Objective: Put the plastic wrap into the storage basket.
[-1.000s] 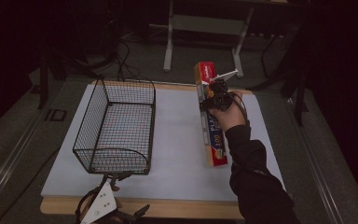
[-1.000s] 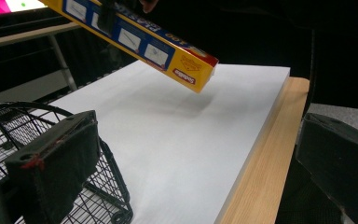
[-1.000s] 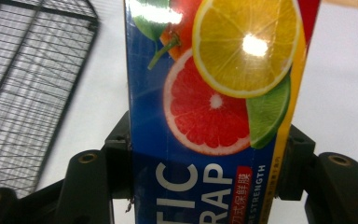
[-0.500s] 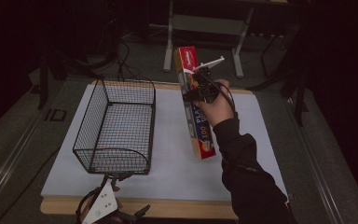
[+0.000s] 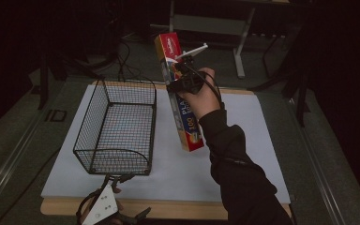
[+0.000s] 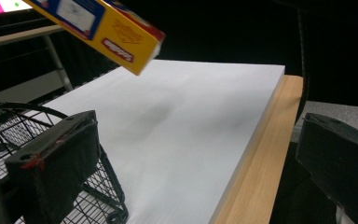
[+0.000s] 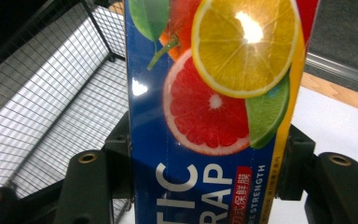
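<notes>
We see the right gripper with its jaws clamped on the two long sides of a plastic wrap box, which hangs tilted in the air just right of the wire basket, above the white table. The left gripper rests at the table edge in front of the basket, its jaws wide apart with nothing between them.

Dim, dark surroundings; bright white table top; glare spot on box; near tongs blurry.
</notes>
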